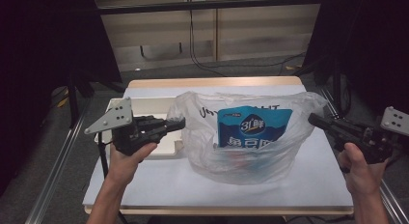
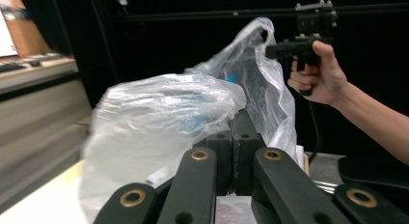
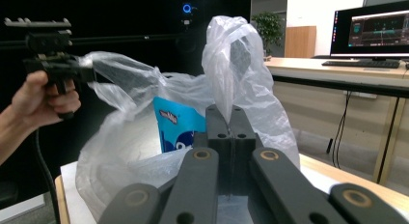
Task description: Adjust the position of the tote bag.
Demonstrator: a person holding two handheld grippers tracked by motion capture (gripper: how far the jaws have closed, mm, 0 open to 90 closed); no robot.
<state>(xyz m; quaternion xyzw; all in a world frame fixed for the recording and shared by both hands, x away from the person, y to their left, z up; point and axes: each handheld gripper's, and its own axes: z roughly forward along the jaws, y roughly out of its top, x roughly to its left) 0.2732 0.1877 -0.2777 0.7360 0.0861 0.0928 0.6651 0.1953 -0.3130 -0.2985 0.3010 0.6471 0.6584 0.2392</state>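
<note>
Dim room, dark surrounds; overhead light brightens the table (image 1: 159, 185). Glare sheens the plastic bag (image 1: 251, 161). Gripper views are soft, near jaws blurred.

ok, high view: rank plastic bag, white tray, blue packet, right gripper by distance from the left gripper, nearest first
1. plastic bag: its left edge is pinched in the shut left gripper.
2. white tray: directly under and behind that gripper.
3. blue packet: inside the bag, mid-table.
4. right gripper: far side, shut on the bag's right edge.
</note>
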